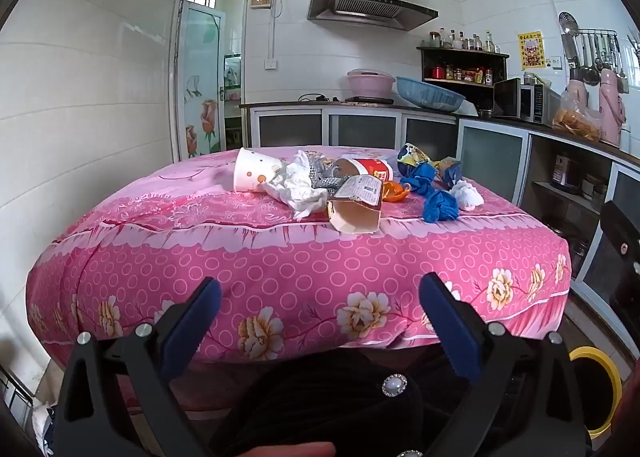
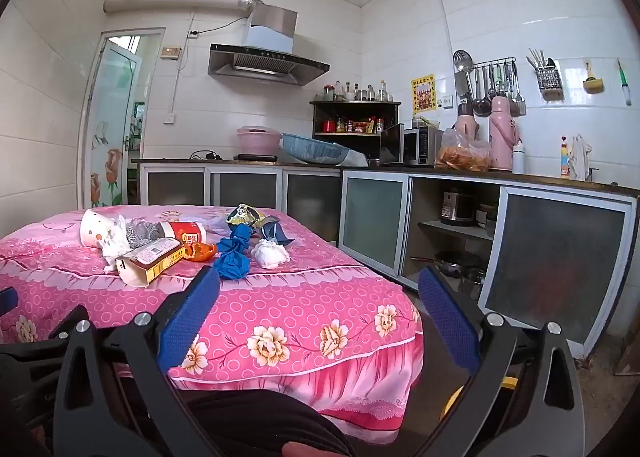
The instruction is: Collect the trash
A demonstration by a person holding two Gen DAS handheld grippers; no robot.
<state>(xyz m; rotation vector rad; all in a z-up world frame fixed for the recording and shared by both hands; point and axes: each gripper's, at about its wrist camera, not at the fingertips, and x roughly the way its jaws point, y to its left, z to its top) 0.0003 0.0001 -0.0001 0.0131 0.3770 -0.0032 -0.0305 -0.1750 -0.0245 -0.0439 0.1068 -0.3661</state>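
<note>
Trash lies in a heap on a table under a pink flowered cloth [image 1: 280, 269]: a white dotted paper cup [image 1: 250, 175] on its side, crumpled white tissue [image 1: 296, 187], a torn beige carton [image 1: 354, 211], a red cup [image 1: 372, 169], orange peel [image 1: 394, 191], crumpled blue plastic [image 1: 440, 207], a white paper ball [image 1: 466, 193] and a snack wrapper [image 1: 414, 157]. My left gripper [image 1: 320, 297] is open, short of the table's near edge, with nothing between its fingers. My right gripper [image 2: 318, 289] is open too, nearer the table's right corner; the blue plastic [image 2: 234, 261] lies beyond its left finger.
Kitchen counters [image 2: 440, 169] with cabinets run along the back and right walls. A yellow-rimmed bin [image 1: 596, 389] stands on the floor at the lower right. A person's dark clothing [image 1: 320, 405] fills the space below the grippers. A glass door [image 1: 204, 77] is at the back left.
</note>
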